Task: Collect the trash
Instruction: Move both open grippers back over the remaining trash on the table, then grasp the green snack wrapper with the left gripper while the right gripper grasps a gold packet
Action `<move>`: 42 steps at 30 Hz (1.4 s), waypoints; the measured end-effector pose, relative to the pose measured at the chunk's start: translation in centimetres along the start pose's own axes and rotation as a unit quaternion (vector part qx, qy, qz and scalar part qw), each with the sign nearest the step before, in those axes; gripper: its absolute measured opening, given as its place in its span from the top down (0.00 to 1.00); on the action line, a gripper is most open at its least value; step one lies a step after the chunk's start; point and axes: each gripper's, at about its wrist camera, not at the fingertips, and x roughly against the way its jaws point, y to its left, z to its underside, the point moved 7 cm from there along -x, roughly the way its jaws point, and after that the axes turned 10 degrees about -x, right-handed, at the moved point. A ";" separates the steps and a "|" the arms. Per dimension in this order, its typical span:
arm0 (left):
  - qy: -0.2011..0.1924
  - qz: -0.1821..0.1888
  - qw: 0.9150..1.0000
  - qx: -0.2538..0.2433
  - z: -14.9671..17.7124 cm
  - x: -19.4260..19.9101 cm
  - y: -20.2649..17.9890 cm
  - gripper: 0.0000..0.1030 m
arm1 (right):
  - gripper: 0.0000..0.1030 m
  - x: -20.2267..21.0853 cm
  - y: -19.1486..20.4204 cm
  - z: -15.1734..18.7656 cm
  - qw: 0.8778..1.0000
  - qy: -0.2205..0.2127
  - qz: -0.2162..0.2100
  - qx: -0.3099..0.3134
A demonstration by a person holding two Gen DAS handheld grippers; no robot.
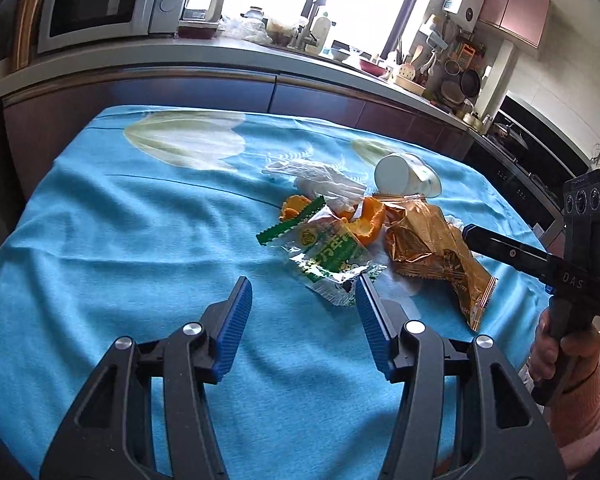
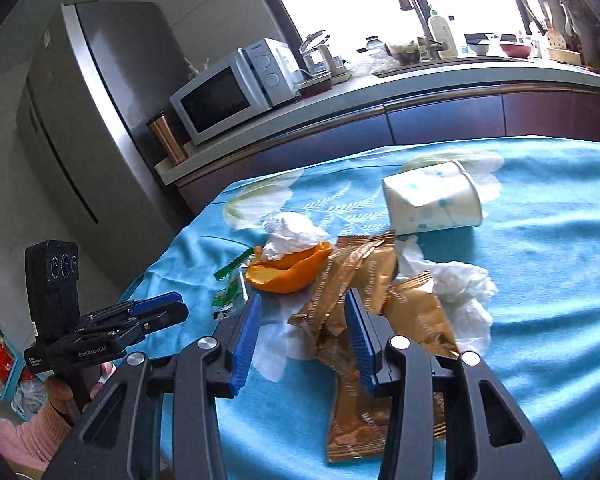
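A desk (image 1: 100, 208) draped in a bright blue cloth with pale flower prints carries a small heap of trash near its far right part. In the left wrist view the left claw (image 1: 304, 292) hangs above the cloth with its blue pads spread and nothing between them; its right fingertip sits just at the edge of a clear green-printed wrapper (image 1: 324, 256). Beyond that wrapper lie pieces of orange peel (image 1: 370, 222), a crumpled white tissue (image 1: 320, 178) and a paper cup (image 1: 404, 176) tipped on its side. To the right of the peel sprawls a gold foil wrapper (image 1: 432, 248). The right claw (image 1: 470, 234) reaches in from the right edge, gripped by a hand (image 1: 560, 352) in a pink sleeve, its tip over the gold foil wrapper; from this angle its gap cannot be judged. The right wrist view settles it: the right claw (image 2: 300, 300) stands spread, its pads astride the gold foil wrapper (image 2: 340, 312) without pressing on it. There the orange peel (image 2: 288, 272) cradles a wad of white tissue (image 2: 292, 236), more tissue (image 2: 460, 292) lies to the right, and the paper cup (image 2: 432, 204) rests on its side behind. The left claw (image 2: 172, 308) shows at the left. A microwave (image 2: 236, 88) sits on the kitchen counter behind.
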 end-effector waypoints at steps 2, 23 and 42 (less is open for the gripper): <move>0.008 0.004 1.000 0.002 -0.1 -0.8 -0.4 0.47 | 0.57 -0.1 -0.7 -0.3 1.000 -0.003 0.010 -0.003; 0.054 0.024 0.998 0.032 -1.0 -4.8 -1.5 0.65 | 0.82 -2.1 -2.2 0.4 0.999 0.027 -0.005 -0.030; 0.022 0.021 0.999 0.025 -0.5 -2.5 -1.3 0.94 | 0.68 -3.1 -1.2 0.9 0.996 0.051 -0.036 -0.065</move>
